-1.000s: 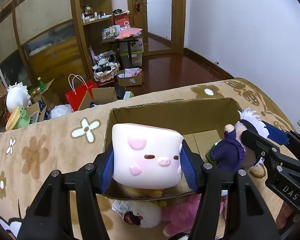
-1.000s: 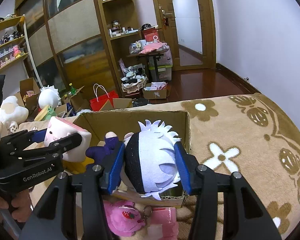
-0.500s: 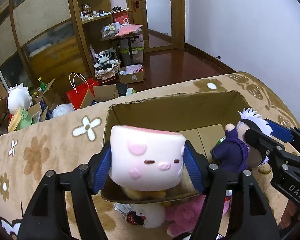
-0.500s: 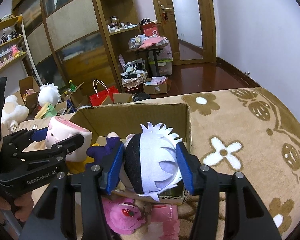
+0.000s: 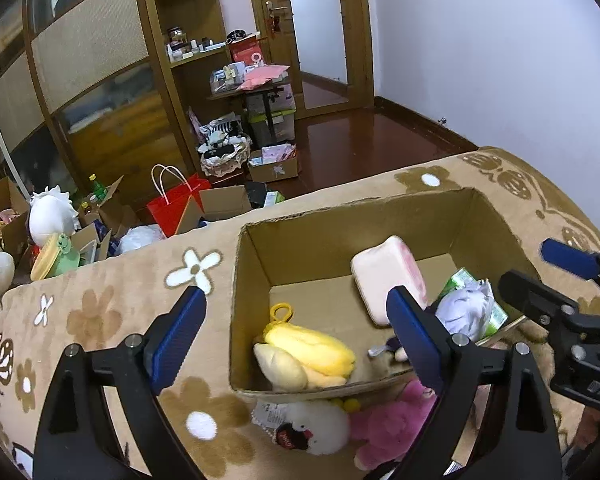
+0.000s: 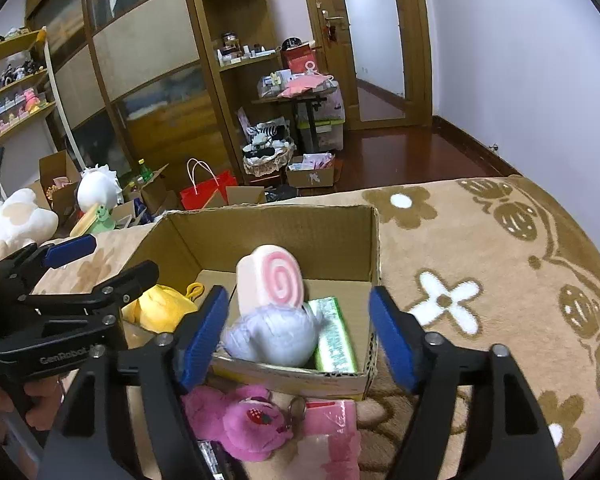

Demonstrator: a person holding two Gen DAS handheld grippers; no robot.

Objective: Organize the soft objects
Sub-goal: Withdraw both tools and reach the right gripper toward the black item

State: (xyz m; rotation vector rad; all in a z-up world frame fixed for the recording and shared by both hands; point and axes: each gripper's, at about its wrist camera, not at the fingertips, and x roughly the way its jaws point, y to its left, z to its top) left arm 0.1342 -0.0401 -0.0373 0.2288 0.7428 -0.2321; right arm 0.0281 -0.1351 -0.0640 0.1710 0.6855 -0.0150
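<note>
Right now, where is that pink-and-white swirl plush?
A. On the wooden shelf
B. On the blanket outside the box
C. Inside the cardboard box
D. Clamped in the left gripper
C: the pink-and-white swirl plush lies inside the cardboard box, leaning over the white-haired doll, while the left gripper and the right gripper both stand open and hold nothing.

Black left gripper [image 5: 292,328] (blue-padded jaws, silver screws).

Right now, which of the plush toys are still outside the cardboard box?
The pink plush and the white plush, both on the blanket against the cardboard box's near wall. The yellow plush, pink swirl cushion and white-haired doll lie inside.
</note>
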